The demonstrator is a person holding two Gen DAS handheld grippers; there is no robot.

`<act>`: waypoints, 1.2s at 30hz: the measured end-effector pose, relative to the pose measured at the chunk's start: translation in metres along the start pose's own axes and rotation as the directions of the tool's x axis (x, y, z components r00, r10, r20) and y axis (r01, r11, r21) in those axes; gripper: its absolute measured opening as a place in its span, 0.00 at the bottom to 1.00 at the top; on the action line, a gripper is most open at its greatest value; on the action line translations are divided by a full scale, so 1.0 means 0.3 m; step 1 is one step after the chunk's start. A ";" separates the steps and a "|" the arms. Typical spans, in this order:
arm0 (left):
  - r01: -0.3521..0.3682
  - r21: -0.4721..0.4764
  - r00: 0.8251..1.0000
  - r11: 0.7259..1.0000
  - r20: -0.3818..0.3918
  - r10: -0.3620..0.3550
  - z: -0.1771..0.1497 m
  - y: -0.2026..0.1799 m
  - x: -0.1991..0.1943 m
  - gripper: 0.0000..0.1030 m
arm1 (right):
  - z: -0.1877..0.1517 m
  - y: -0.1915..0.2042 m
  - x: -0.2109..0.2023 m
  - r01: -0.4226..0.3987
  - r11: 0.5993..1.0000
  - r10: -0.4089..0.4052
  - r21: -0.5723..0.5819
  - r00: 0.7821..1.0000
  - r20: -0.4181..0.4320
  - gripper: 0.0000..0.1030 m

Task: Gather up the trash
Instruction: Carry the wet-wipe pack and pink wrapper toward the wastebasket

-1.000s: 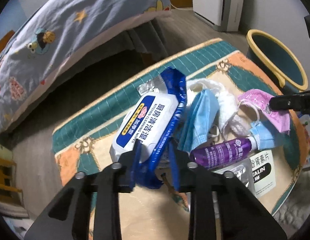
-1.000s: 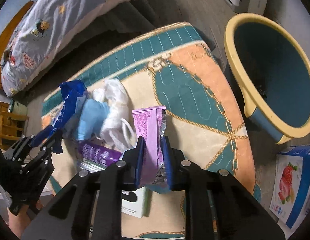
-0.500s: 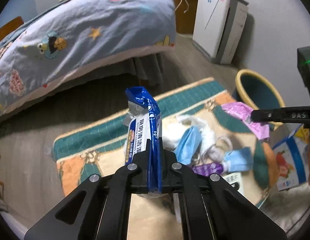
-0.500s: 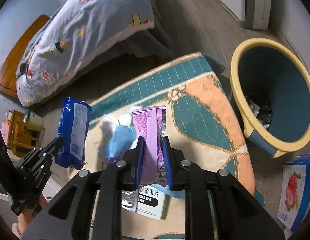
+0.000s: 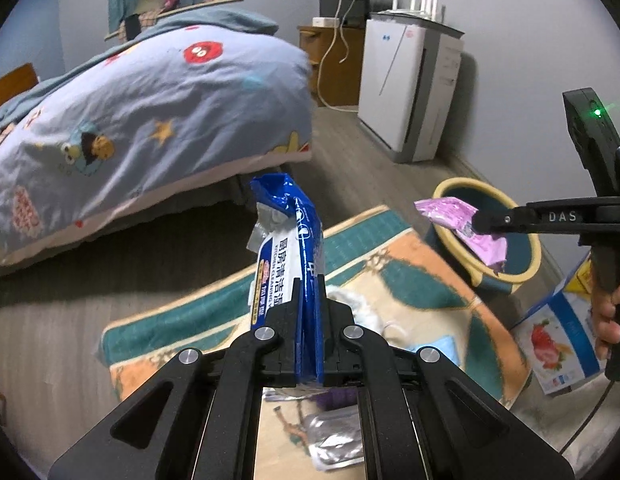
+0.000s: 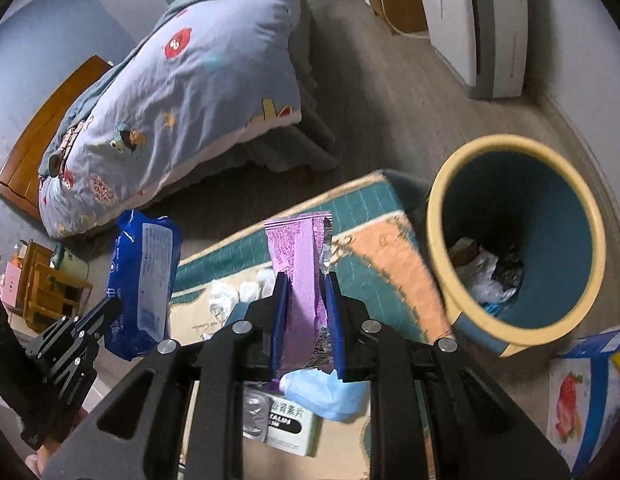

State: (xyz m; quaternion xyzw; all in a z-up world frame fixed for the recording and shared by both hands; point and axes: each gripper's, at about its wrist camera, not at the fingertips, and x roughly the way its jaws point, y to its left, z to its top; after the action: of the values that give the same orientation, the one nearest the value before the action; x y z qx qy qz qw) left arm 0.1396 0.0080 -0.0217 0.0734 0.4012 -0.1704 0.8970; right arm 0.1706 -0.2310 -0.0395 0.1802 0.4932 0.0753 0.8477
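My left gripper [image 5: 308, 292] is shut on a blue wet-wipes pack [image 5: 288, 248] and holds it upright in the air above the rug [image 5: 405, 264]. It also shows in the right wrist view [image 6: 144, 280]. My right gripper [image 6: 306, 288] is shut on a pink wrapper [image 6: 300, 264], raised above the rug, left of the yellow-rimmed blue trash bin [image 6: 437, 240], which holds some trash. In the left wrist view the pink wrapper [image 5: 461, 226] hangs by the bin's rim [image 5: 481, 280].
On the rug lie blue face masks [image 6: 321, 390], a white medicine box [image 6: 286, 420], a foil blister pack [image 5: 333, 436] and white tissue [image 5: 357, 304]. A bed with a cartoon quilt [image 5: 150, 120] stands behind. A white air purifier [image 5: 405, 88] is by the wall. A strawberry box [image 5: 557, 344] sits right.
Both grippers have lifted their items higher off the rug. The right gripper has carried the pink wrapper toward the bin.
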 end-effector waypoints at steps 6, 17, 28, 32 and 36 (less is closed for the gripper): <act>0.012 0.038 1.000 0.999 0.013 -0.012 0.038 -0.081 0.009 0.05 | 0.024 -0.029 -0.043 0.035 0.999 -0.033 -0.035 0.999 0.040 0.18; 0.063 0.097 0.998 0.993 0.008 -0.064 0.093 -0.260 0.070 0.05 | 0.038 -0.194 -0.094 0.079 0.997 -0.079 0.005 0.995 0.062 0.18; 0.114 0.155 0.994 0.981 -0.018 -0.112 0.128 -0.436 0.162 0.05 | 0.055 -0.365 -0.136 0.103 0.992 -0.109 0.072 0.991 0.073 0.18; 0.128 0.175 0.992 0.976 -0.019 -0.127 0.134 -0.497 0.190 0.05 | 0.061 -0.426 -0.135 0.113 0.988 -0.120 0.105 0.991 0.066 0.18; 0.148 0.184 0.989 0.972 -0.015 -0.148 0.144 -0.547 0.211 0.05 | 0.066 -0.481 -0.141 0.122 0.984 -0.132 0.132 0.989 0.066 0.18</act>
State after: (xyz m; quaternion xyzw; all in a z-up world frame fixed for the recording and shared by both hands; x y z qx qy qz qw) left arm 0.1490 -0.1720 -0.0394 0.1262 0.3886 -0.2730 0.8710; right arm 0.1591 -0.3819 -0.0513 0.2048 0.4754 -0.0172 0.8554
